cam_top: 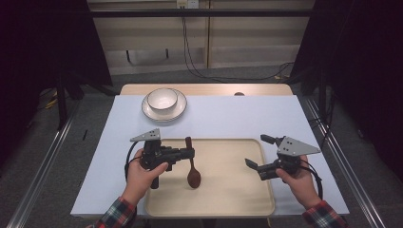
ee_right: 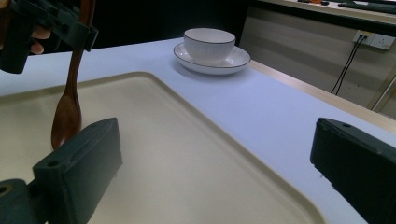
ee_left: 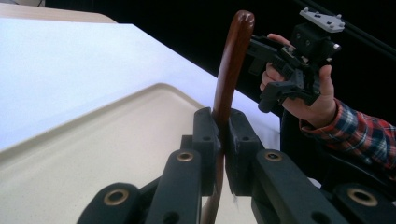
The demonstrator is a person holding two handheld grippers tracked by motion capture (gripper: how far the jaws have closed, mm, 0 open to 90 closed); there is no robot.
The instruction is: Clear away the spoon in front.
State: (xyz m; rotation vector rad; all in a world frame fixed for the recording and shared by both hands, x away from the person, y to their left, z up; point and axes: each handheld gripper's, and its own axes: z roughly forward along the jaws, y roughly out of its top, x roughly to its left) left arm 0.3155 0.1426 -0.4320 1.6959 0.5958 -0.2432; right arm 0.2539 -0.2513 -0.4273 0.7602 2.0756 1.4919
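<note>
- A dark wooden spoon sits low in the centre of the high view, over the left part of a beige tray, its bowl end toward the bottom of the frame.
- The left gripper has its jaws clenched on the spoon's handle; the left gripper view shows the handle rising between the two black jaws, its lower part cut off at the bottom edge.
- Whether the spoon's bowl touches the tray is hard to tell; in the right gripper view it hangs at the left, just above or on the surface.
- The right gripper is at the tray's right edge, jaws released and wide apart, nothing between them.
- A white bowl stands on a plate in the upper centre-left, on the pale table cover.
- Plaid sleeves are cut off at the bottom.
</note>
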